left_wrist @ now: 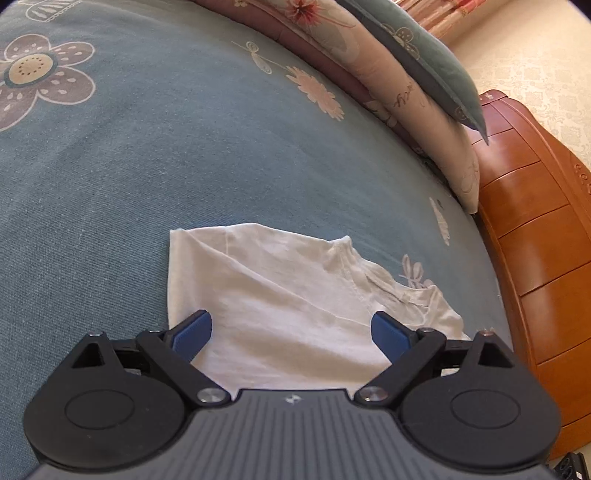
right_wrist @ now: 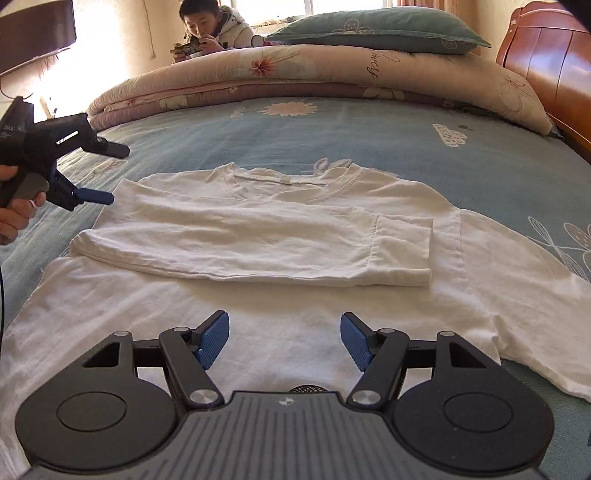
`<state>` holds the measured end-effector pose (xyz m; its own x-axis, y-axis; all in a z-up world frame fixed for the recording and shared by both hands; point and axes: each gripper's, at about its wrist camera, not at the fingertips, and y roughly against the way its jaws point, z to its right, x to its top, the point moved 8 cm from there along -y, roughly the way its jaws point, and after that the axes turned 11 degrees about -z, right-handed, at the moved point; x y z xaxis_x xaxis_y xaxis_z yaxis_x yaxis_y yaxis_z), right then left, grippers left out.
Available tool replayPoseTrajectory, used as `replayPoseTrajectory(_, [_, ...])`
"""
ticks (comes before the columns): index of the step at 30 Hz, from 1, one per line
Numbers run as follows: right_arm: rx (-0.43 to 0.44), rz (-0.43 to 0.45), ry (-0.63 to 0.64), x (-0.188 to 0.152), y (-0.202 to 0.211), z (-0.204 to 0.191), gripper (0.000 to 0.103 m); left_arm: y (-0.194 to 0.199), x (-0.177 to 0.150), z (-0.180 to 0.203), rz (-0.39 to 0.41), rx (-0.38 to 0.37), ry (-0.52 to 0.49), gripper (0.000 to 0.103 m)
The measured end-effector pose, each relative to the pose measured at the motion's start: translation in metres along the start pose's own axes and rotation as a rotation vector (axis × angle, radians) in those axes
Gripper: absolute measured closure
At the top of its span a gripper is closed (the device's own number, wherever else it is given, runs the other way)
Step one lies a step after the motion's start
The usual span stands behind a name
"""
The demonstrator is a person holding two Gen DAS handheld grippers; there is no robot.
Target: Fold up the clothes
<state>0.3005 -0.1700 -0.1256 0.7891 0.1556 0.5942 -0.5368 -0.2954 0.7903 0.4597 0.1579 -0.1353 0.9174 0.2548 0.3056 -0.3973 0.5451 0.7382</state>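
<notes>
My white T-shirt [right_wrist: 258, 295] lies flat on the blue flowered bed [right_wrist: 369, 133], one sleeve folded across the chest. My right gripper [right_wrist: 284, 341] hangs over the shirt's lower part, jaws apart, nothing between them. My left gripper [right_wrist: 99, 173] is off the shirt's left edge, jaws wide and empty. Beyond, a rolled quilt [right_wrist: 295, 74], a green pillow [right_wrist: 376, 31], and a person [right_wrist: 210, 29] behind the bed.
</notes>
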Motion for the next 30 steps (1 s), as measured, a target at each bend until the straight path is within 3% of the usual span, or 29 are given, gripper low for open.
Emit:
replayPoseTrajectory(2, [0.003,0.019,-0.020,0.003,0.007,0.007,0.030,-0.001,0.010,-0.009,0.050,-0.007,0.011,0.010])
replayPoseTrajectory(4, [-0.003,0.021,-0.028,0.003,0.009,0.010,0.029,0.003,0.022,-0.015,0.102,0.050,0.003,0.010])
replayPoseTrajectory(7, [-0.010,0.016,-0.027,0.003,0.009,0.011,0.029,0.006,0.034,-0.024,0.102,0.080,0.039,0.010])
replayPoseTrajectory(9, [-0.012,0.013,-0.020,0.002,0.008,0.010,0.029,0.018,0.032,-0.017,0.102,0.144,0.031,0.010])
replayPoseTrajectory(13, [-0.010,0.013,-0.017,0.002,0.010,0.008,0.028,0.029,-0.001,0.029,0.066,0.203,-0.206,0.009])
replayPoseTrajectory(18, [-0.012,0.018,-0.015,0.002,0.012,0.006,0.027,0.008,-0.061,0.063,0.013,0.467,-0.521,0.009])
replayPoseTrajectory(20, [-0.027,0.023,-0.011,0.003,0.013,0.007,0.026,-0.003,-0.078,0.068,0.007,0.521,-0.585,0.009])
replayPoseTrajectory(25, [-0.068,0.017,-0.005,0.003,0.011,0.011,0.025,-0.024,-0.099,0.067,-0.041,0.515,-0.580,0.009])
replayPoseTrajectory(30, [-0.067,0.012,-0.019,0.004,0.012,0.012,0.024,-0.026,-0.100,0.052,-0.053,0.536,-0.461,0.009])
